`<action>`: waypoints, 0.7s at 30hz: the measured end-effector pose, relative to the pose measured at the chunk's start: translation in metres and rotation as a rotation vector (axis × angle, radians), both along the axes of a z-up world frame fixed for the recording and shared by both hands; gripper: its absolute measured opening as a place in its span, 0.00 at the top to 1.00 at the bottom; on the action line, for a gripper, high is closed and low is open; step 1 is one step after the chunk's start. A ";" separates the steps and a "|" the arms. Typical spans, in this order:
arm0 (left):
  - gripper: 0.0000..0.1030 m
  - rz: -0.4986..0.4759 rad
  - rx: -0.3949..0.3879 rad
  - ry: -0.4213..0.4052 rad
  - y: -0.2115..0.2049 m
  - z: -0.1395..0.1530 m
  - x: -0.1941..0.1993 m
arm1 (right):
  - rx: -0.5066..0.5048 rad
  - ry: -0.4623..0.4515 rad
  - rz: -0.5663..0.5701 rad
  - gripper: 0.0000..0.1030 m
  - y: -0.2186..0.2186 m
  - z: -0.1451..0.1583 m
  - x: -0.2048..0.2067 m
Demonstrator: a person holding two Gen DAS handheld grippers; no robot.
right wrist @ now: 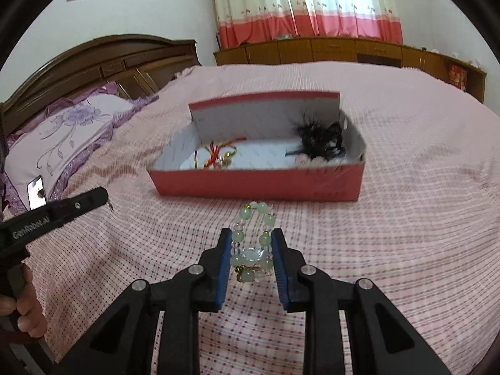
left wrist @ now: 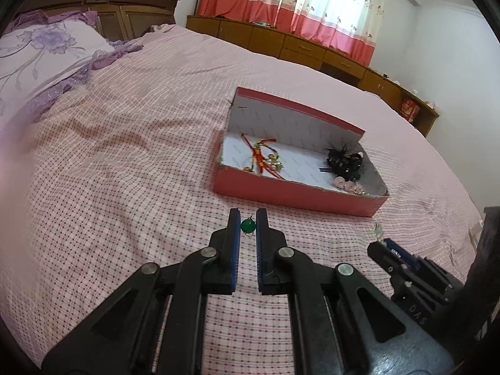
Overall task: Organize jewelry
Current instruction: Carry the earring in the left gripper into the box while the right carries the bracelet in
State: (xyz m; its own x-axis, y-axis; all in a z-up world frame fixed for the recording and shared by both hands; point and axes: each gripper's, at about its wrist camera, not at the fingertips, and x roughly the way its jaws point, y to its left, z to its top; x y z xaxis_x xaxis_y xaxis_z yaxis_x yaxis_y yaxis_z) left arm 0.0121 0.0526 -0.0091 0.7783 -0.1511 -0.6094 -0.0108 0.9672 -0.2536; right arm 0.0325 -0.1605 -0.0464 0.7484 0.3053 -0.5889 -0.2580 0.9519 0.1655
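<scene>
Pink checked cloth covers the bed (left wrist: 125, 162) that fills the left wrist view. The left gripper (left wrist: 248, 218) hangs low over it, and a small green bead (left wrist: 248, 225) with a metal loop sits between the two blue-padded fingers (left wrist: 233, 222), touching or almost touching both; the fingers look clenched on it. Beyond the tips, a red box (left wrist: 297, 193) with a white lining lies open on the bed, its flap standing up at the back. Inside it, a red and gold tassel charm (left wrist: 261, 159) lies at the left end and a black feathered hair piece (left wrist: 345, 159) at the right end, with pale pink flower pieces (left wrist: 345, 184) just in front of that. A purple flowered pillow (left wrist: 40, 53) lies against the wooden headboard (left wrist: 103, 3). The right gripper (left wrist: 387, 250) shows at the lower right edge.

From the right wrist view, the right gripper (right wrist: 251, 243) holds a pale green bead bracelet (right wrist: 253, 243) with a clear flower charm; the fingers (right wrist: 225, 250) press its two sides, and the loop sticks out forward past the tips, above the bed (right wrist: 406, 218). The red box (right wrist: 256, 181) stands just beyond the bracelet, the tassel charm (right wrist: 215, 153) and the black feathered hair piece (right wrist: 322, 140) inside. At the left edge, the left gripper (right wrist: 93, 195) reaches in, held by a hand (right wrist: 26, 303).
</scene>
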 end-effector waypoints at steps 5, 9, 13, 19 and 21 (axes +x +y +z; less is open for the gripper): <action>0.99 -0.023 0.008 -0.027 -0.011 0.009 0.002 | 0.003 -0.052 0.006 0.74 -0.007 0.017 -0.004; 0.99 -0.043 0.014 -0.053 -0.019 0.017 0.004 | 0.007 -0.093 0.004 0.74 -0.010 0.029 -0.006; 0.99 -0.061 0.019 -0.081 -0.025 0.026 0.007 | 0.014 -0.121 -0.003 0.74 -0.014 0.039 -0.005; 0.99 -0.075 0.033 -0.109 -0.031 0.035 0.018 | 0.019 -0.149 -0.012 0.74 -0.019 0.048 0.003; 0.99 -0.075 0.037 -0.121 -0.031 0.039 0.023 | 0.021 -0.155 -0.016 0.74 -0.021 0.051 0.008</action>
State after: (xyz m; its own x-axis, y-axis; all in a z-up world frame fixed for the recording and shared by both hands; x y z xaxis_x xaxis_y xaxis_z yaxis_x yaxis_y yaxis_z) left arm 0.0349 0.0215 0.0298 0.8339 -0.1908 -0.5179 0.0902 0.9728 -0.2132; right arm 0.0407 -0.1811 0.0047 0.8347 0.3038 -0.4593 -0.2669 0.9527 0.1451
